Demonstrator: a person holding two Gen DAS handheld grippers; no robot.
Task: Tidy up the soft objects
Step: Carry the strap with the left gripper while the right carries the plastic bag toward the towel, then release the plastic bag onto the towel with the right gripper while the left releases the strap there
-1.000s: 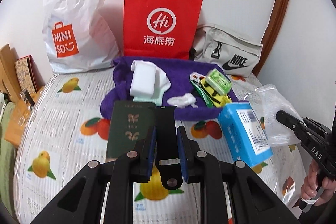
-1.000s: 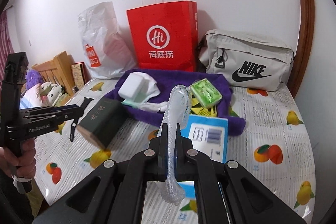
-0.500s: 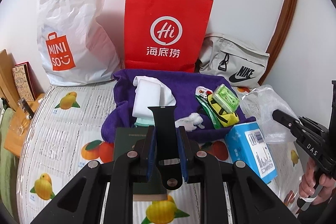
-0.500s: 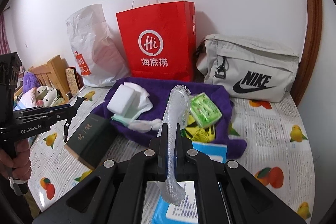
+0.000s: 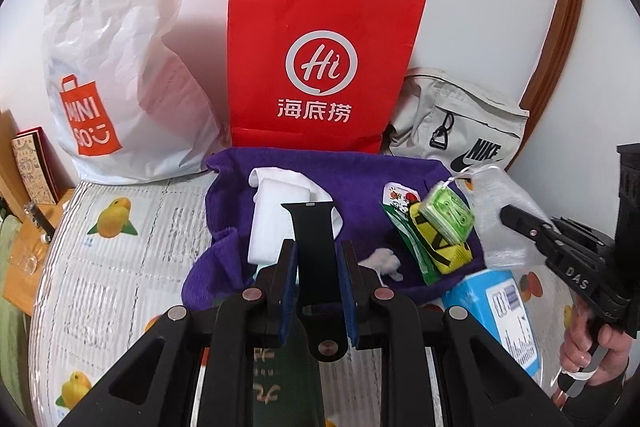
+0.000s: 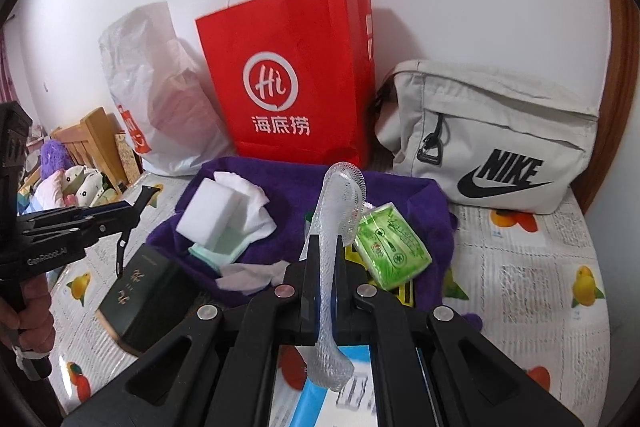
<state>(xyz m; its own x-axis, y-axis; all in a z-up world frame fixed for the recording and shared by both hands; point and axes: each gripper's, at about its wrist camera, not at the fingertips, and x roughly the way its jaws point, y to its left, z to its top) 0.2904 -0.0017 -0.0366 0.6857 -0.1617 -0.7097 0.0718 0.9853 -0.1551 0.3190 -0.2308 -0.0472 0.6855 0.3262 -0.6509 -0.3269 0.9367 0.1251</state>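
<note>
A table covered in a fruit-print cloth stands against a white wall. At far left, a white Miniso plastic bag leans on the wall; beside it stands a red Haidilao paper bag, then a beige Nike pouch at right. In front of them lies a purple towel carrying a white sponge block on folded white cloth, crumpled tissue and a green tissue pack — the soft things gathered together. A dark green book sits just left of the towel's near edge.

The left gripper is closed around a black watch strap, held upright between its blue pads. The right gripper is clamped tight on a clear foam-mesh sleeve — its top curls over above the towel. A blue box lies beneath it.
</note>
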